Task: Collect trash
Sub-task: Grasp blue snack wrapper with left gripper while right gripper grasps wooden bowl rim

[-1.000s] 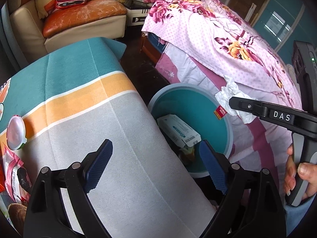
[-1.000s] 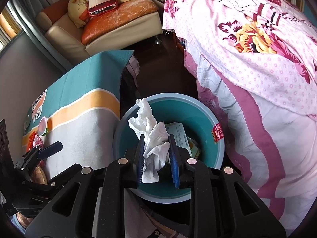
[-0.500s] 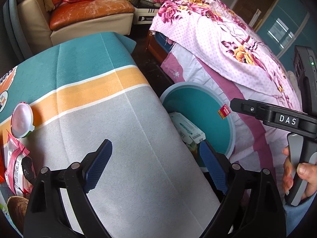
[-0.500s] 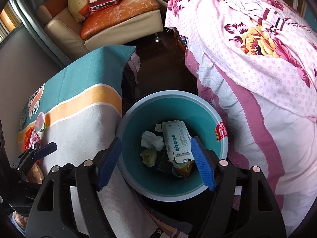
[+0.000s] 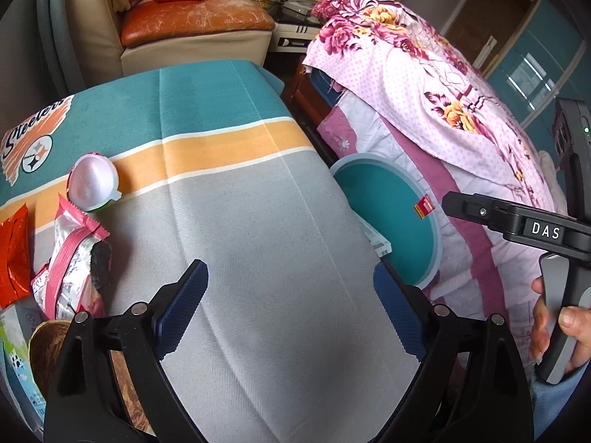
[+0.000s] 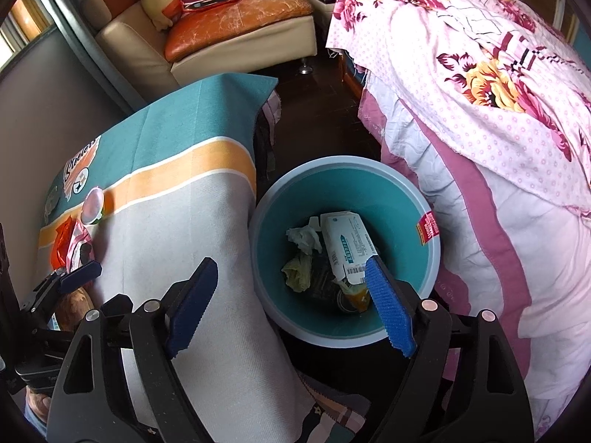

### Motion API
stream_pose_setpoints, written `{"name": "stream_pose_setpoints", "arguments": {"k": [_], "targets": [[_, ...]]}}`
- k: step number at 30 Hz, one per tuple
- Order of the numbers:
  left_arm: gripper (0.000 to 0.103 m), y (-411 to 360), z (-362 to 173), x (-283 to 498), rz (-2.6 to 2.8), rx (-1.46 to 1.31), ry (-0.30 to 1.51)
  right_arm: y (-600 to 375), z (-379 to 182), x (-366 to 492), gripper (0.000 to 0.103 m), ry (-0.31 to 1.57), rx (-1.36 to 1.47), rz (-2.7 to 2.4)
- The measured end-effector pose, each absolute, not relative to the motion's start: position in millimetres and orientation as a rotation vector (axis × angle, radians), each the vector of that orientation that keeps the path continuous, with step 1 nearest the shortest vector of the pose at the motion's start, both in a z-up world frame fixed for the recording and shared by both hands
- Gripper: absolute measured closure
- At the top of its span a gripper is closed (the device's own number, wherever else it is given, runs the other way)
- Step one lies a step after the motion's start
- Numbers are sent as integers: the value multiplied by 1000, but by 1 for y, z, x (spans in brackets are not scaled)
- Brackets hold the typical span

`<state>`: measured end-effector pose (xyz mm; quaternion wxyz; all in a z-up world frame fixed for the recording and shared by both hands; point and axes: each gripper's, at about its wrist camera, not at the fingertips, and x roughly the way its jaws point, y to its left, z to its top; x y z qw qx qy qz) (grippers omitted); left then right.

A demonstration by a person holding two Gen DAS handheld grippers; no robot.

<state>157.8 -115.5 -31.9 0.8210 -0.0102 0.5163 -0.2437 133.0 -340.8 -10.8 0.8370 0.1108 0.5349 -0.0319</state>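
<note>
While both pairs of blue-padded jaws stand spread wide with nothing between them, we find the trash split between two places. Our right black two-finger gripper (image 6: 291,306) hangs over the near left rim of the round teal plastic bin with a pale blue rim (image 6: 391,192), its left finger above the cloth and its right finger above the bin's mouth. Inside the bin lie a crumpled white tissue (image 6: 304,238), a white cardboard box with blue print (image 6: 345,247), a yellowish-green wad of paper (image 6: 297,273) and some darker items near the bottom that we cannot make out. A red label (image 6: 427,228) sticks to the bin's inner right wall.

Our left black two-finger gripper (image 5: 291,313) is released as well, and hovers over the grey part of the striped teal, orange and grey tablecloth (image 5: 258,221). On the cloth's left side sit more pieces: an upturned white plastic cup with a green edge (image 5: 92,184), a torn pink and silver snack wrapper (image 5: 72,254) just near of it, and a crinkled orange foil wrapper (image 5: 13,254) at the far left. The bin stands on the floor between the table's right edge and the bed under a pink floral quilt (image 5: 424,85). Beyond them is a cream armchair with an orange leather cushion (image 6: 236,11).
</note>
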Motion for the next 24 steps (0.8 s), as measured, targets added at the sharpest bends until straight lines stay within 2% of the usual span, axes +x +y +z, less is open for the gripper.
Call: {"name": "stream_pose_setpoints", "arguments": {"k": [14,24], "targets": [[10,-14,-10,123,-408,-96,1036,-246,8,121,24,1146,128,46],[10,78,-12,109,-275,-142,1030,-152,-13,122,24,1213,25,189]]}}
